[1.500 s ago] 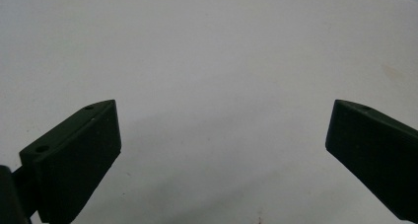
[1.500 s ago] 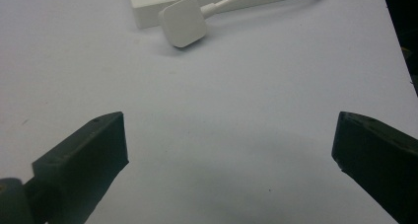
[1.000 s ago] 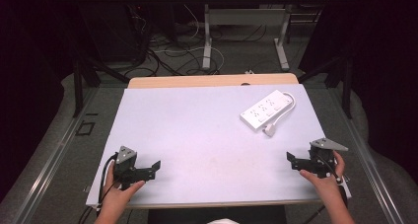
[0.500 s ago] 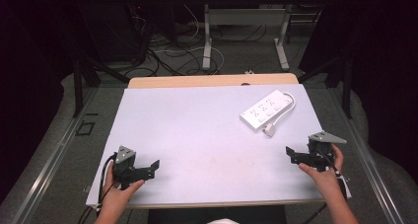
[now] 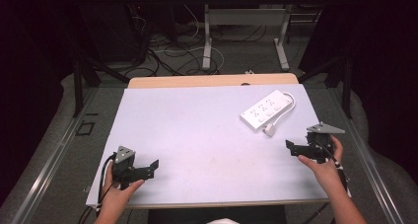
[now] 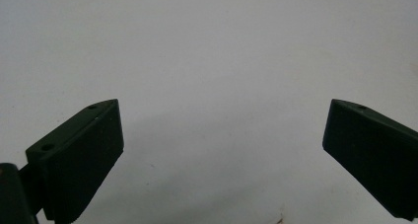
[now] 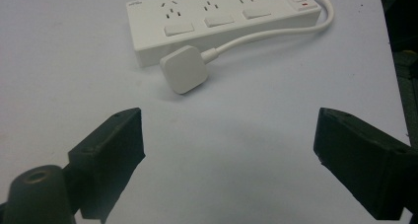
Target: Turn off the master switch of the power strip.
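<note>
A white power strip (image 5: 266,110) lies at the back right of the white table (image 5: 197,125); in the right gripper view the strip (image 7: 222,21) sits ahead of the jaws. Its white plug (image 5: 269,130) rests on the table beside it, cord looping back to the strip's end (image 7: 183,69). My right gripper (image 5: 292,148) hovers just in front of the plug, open (image 7: 229,135); its jaws have just been closing a little with nothing between them. My left gripper (image 5: 150,168) sits near the front left edge, open over bare tabletop (image 6: 222,130).
A wooden strip (image 5: 212,81) borders the table's far edge. Beyond it stand metal table legs (image 5: 208,41) and loose cables on the floor (image 5: 162,51). The table's right edge runs just beside my right hand (image 5: 325,172).
My right gripper has risen and moved a little away from the front edge, toward the plug. The left gripper has stayed where it was.
</note>
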`<state>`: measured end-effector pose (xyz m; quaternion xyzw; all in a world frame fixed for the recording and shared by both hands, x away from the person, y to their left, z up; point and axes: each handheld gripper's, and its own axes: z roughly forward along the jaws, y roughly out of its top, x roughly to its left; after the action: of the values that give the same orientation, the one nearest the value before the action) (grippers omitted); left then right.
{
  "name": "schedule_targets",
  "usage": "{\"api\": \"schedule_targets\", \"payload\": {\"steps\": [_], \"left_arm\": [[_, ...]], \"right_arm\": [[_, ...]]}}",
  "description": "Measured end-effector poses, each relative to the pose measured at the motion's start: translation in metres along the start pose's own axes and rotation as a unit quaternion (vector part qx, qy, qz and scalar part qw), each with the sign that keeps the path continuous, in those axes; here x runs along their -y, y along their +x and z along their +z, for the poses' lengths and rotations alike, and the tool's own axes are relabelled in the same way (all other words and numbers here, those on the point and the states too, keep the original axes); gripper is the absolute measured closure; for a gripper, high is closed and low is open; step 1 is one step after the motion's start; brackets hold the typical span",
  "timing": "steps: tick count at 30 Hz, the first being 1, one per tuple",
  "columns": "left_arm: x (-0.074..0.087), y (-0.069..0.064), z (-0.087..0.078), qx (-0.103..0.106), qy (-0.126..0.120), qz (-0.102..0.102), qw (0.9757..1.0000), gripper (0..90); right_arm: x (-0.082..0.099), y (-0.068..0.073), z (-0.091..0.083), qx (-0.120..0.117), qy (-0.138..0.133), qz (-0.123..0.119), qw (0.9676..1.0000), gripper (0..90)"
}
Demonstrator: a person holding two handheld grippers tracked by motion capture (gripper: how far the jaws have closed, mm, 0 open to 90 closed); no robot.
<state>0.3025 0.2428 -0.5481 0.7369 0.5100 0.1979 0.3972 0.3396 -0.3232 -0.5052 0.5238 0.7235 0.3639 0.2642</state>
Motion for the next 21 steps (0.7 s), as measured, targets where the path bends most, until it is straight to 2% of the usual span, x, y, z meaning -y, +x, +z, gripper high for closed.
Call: {"api": "schedule_targets", "payload": {"steps": [3, 9, 21], "left_arm": [[0.000, 0.000, 0.000, 0.000, 0.000, 0.000, 1.0000, 2.3], [0.000, 0.001, 0.000, 0.000, 0.003, -0.001, 1.0000, 2.3], [0.000, 0.001, 0.000, 0.000, 0.002, -0.002, 1.0000, 2.4]], "right_arm": [[-0.006, -0.001, 0.000, -0.001, 0.000, -0.003, 1.0000, 14.9], [-0.016, -0.003, 0.001, -0.008, 0.009, -0.004, 0.9999, 15.0], [-0.038, -0.005, 0.005, -0.013, 0.027, -0.022, 0.9993, 15.3]]}}
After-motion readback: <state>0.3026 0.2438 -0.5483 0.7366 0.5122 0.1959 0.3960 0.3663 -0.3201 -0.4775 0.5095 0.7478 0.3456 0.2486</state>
